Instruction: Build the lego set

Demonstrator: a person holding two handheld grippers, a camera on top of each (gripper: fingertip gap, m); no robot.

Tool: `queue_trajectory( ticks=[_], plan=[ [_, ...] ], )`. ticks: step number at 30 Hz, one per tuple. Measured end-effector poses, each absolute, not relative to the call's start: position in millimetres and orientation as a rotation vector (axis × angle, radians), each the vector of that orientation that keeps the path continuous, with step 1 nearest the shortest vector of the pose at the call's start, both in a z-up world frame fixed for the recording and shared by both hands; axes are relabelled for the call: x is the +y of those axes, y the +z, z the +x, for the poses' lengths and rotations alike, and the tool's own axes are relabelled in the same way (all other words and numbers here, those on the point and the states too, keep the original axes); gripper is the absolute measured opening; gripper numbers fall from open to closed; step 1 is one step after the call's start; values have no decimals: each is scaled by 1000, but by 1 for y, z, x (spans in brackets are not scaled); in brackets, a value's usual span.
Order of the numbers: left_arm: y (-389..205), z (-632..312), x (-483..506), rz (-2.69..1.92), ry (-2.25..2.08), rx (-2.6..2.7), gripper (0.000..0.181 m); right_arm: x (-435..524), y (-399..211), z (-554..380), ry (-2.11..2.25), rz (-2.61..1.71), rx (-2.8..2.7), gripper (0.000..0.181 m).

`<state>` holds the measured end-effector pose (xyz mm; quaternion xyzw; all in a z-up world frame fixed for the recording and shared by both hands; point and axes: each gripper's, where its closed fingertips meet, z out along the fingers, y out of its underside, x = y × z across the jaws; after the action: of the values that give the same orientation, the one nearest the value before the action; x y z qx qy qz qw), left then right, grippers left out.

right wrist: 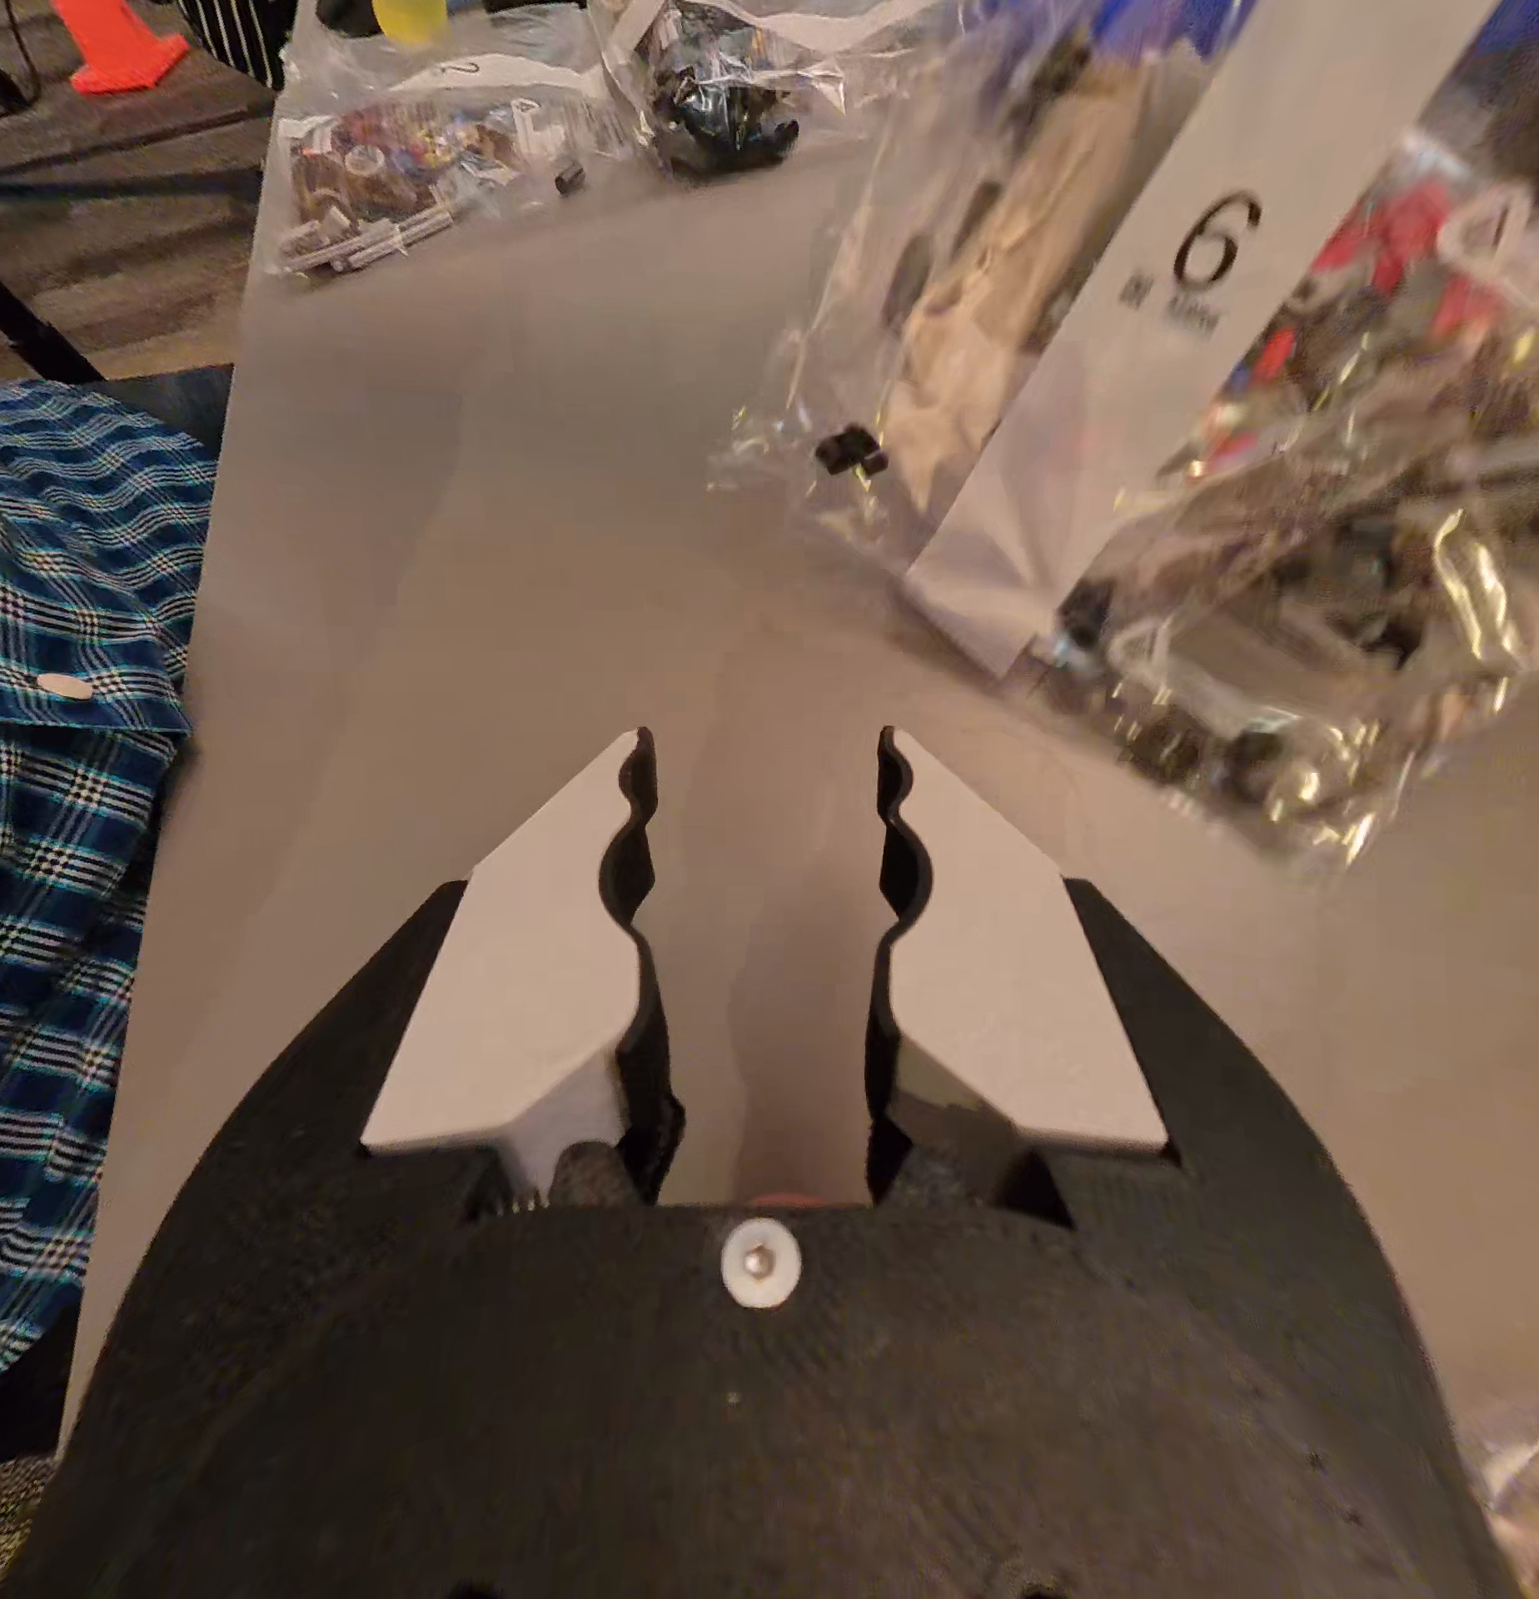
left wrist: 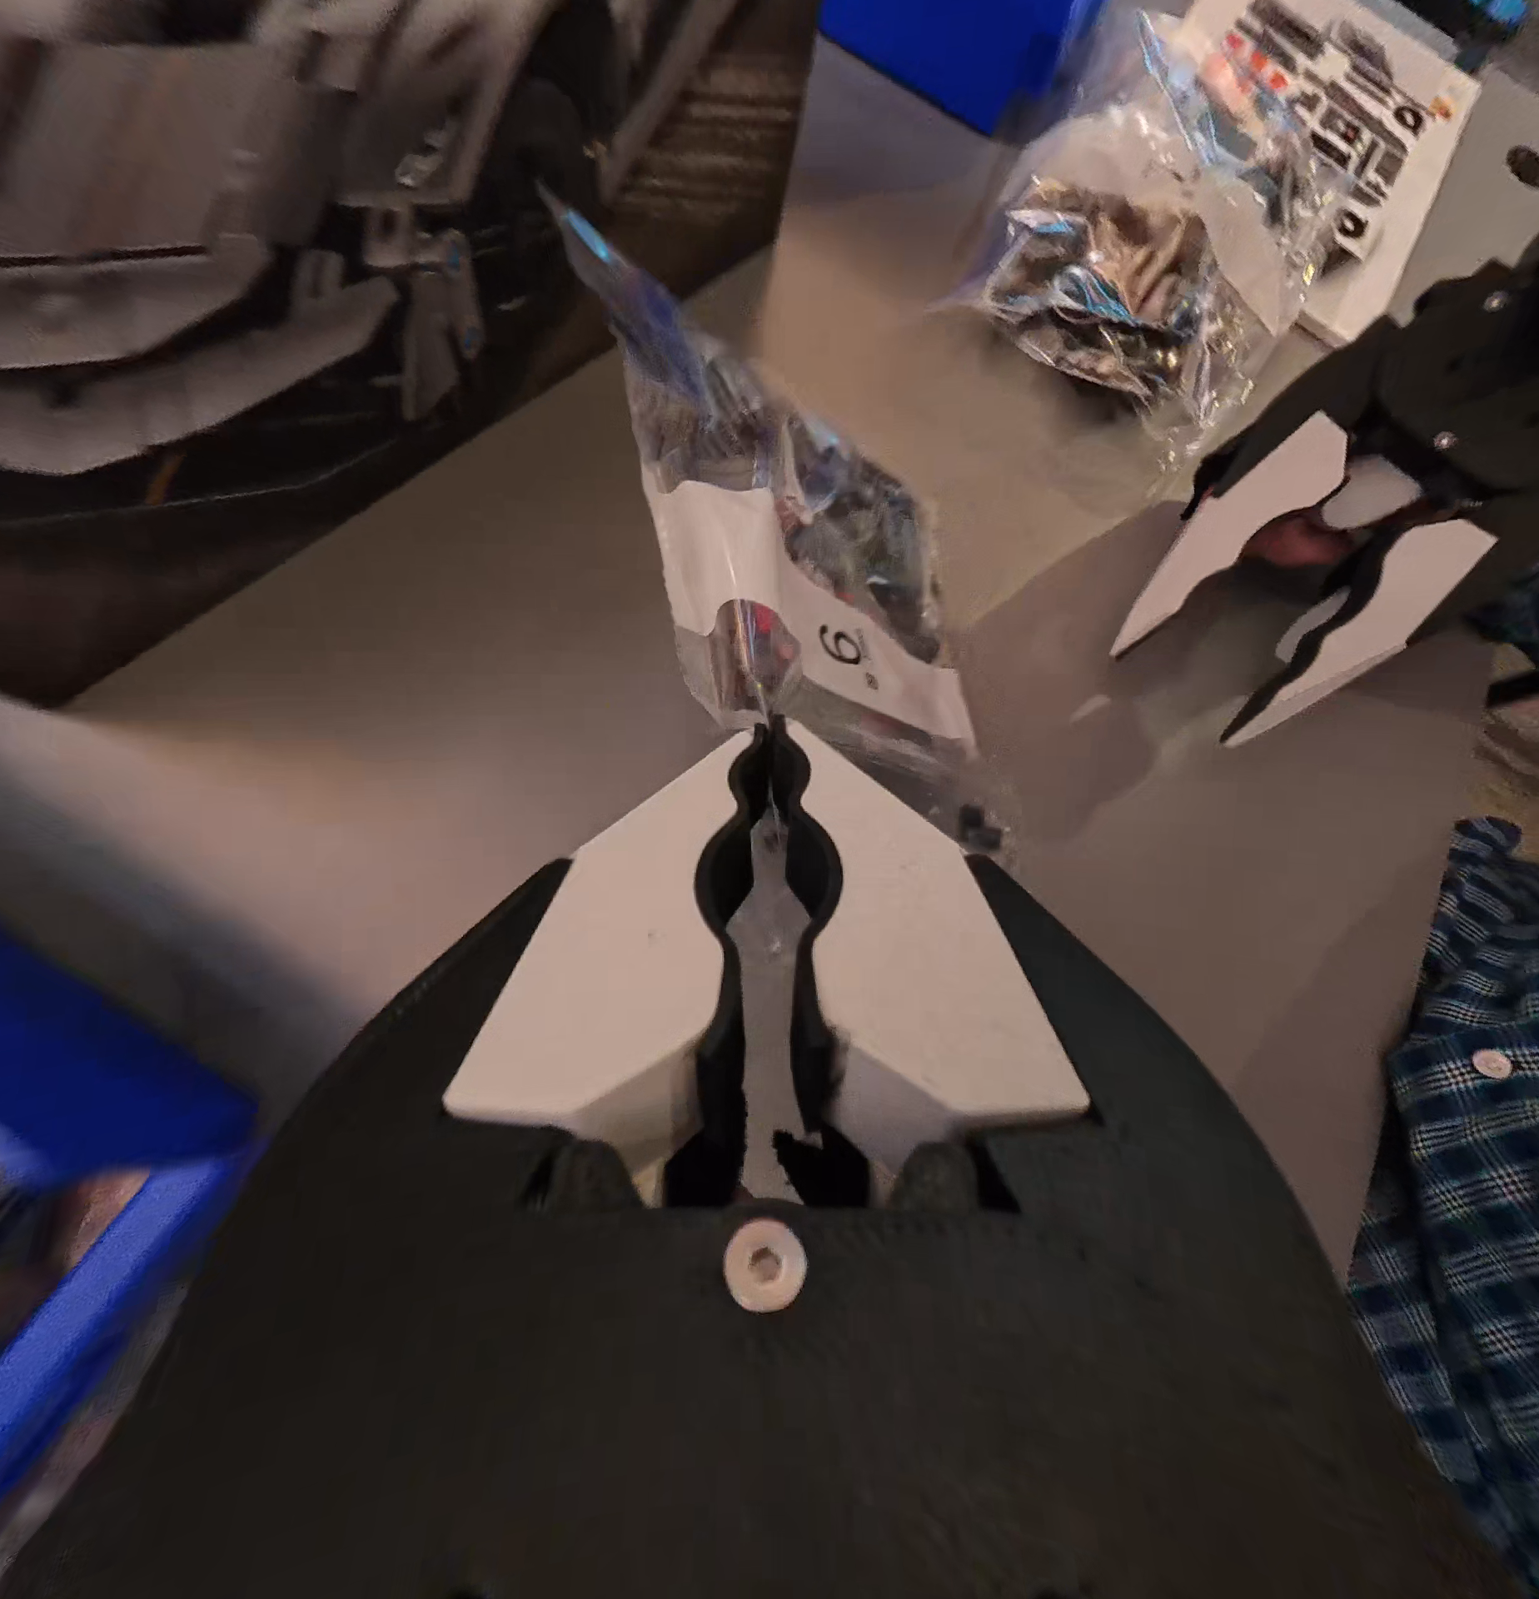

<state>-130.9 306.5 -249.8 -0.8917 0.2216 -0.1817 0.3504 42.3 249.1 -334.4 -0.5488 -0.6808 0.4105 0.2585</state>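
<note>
Opening a parts bag
Left gripper (left wrist: 768,735) pinches bag (left wrist: 801,571) edge; right gripper (right wrist: 766,744), jaws wide, likely grips opposite edge next

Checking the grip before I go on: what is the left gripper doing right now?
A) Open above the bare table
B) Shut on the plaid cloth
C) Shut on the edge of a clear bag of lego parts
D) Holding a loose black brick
C: in the left wrist view the left gripper has its fingers closed on the plastic edge of the clear bag of lego parts.
</note>
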Motion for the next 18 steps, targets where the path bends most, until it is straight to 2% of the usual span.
queue_trajectory(
  ticks=[18],
  plan=[
    [-115, -268, 259, -2113, -84, 260, 0, 242, -343, 38, 1160, -1504, -1875, 47]
  ],
)
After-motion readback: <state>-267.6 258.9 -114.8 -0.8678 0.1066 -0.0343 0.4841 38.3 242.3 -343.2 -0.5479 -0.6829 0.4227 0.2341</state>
